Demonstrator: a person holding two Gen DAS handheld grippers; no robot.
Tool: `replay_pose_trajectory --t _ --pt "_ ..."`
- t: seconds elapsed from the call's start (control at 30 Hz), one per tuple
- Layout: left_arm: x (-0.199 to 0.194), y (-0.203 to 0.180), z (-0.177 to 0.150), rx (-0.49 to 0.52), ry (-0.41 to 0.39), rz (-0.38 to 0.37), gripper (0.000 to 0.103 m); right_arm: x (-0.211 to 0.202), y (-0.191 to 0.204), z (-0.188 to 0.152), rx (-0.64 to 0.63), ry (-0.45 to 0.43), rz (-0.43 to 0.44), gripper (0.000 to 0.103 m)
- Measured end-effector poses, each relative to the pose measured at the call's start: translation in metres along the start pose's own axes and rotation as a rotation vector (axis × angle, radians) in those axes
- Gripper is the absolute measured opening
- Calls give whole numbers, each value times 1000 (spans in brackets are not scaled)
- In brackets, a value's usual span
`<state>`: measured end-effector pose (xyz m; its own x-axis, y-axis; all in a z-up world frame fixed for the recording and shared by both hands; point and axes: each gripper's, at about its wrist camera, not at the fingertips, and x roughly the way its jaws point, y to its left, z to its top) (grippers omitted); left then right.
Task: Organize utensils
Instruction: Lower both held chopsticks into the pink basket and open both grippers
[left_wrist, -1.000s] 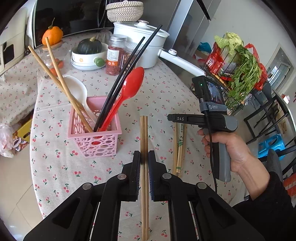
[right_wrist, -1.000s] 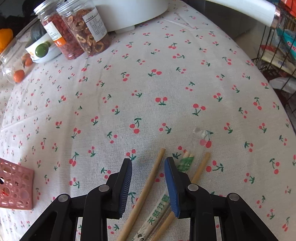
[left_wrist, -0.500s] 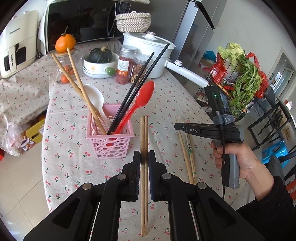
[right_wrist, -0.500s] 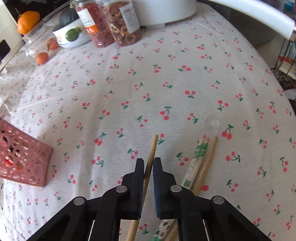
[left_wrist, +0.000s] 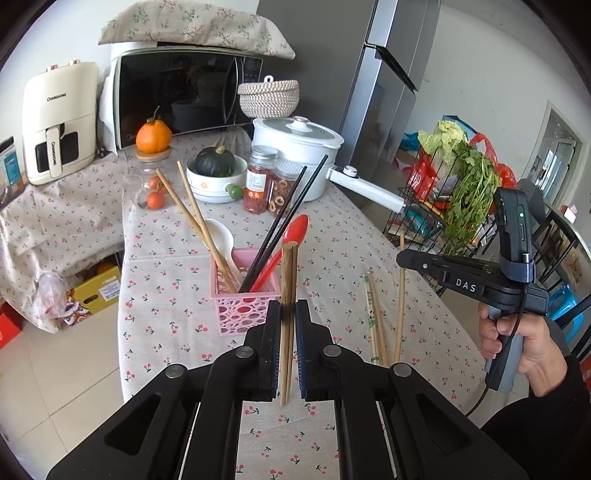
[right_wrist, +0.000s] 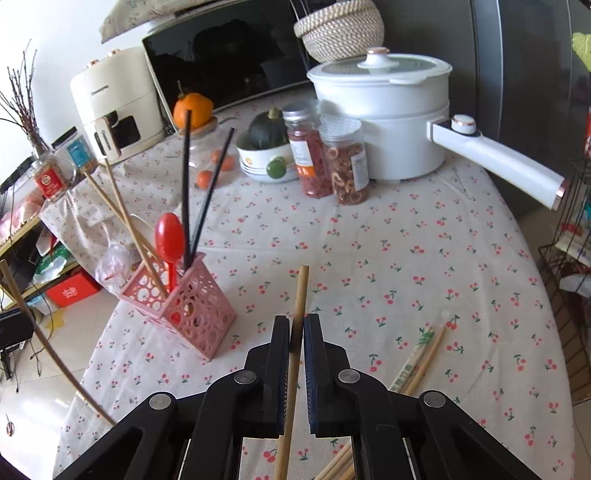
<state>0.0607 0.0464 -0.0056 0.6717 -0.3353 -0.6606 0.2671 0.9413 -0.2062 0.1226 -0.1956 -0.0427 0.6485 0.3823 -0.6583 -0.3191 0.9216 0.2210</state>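
A pink perforated utensil basket (left_wrist: 242, 308) (right_wrist: 192, 306) stands on the cherry-print tablecloth. It holds wooden chopsticks, black chopsticks (left_wrist: 284, 218), a red spoon (right_wrist: 169, 238) and a white spoon (left_wrist: 221, 236). My left gripper (left_wrist: 287, 317) is shut on a pair of wooden chopsticks (left_wrist: 289, 280), lifted just right of the basket. My right gripper (right_wrist: 296, 332) is shut on a single wooden chopstick (right_wrist: 299, 299), raised above the table; it also shows in the left wrist view (left_wrist: 400, 273). Several more chopsticks (left_wrist: 375, 321) (right_wrist: 421, 354), one pair in a paper sleeve, lie on the cloth.
At the back stand a white pot with a long handle (right_wrist: 388, 107), two spice jars (right_wrist: 328, 158), a bowl with a green squash (left_wrist: 216, 173), a microwave (left_wrist: 181, 96) and a wire rack of greens (left_wrist: 461, 192). The table edge drops to the floor at left.
My right gripper closed on one chopstick and lifted it off the cloth. Both grippers rose and tilted up, so the views now take in the back of the table.
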Motion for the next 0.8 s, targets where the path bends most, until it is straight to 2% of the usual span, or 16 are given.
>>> replay_pose_trajectory --t 0.03,0.23,0.43,0.63,0.8 --pt "-5 1 1 0 -14 3 4 -8 3 -1 -1 -16 3 5" --pt "-31 6 15 -13 -105 19 4 -48 24 -3 -30 -104 26 5" --pt "-49 7 32 -18 -190 33 4 -77 37 11 -15 -212 54 5" --pt "-62 8 56 -28 -261 68 4 -86 44 33 32 -270 98 5" --pt "-62 8 69 -10 -268 110 4 -84 52 45 52 -296 127 5"
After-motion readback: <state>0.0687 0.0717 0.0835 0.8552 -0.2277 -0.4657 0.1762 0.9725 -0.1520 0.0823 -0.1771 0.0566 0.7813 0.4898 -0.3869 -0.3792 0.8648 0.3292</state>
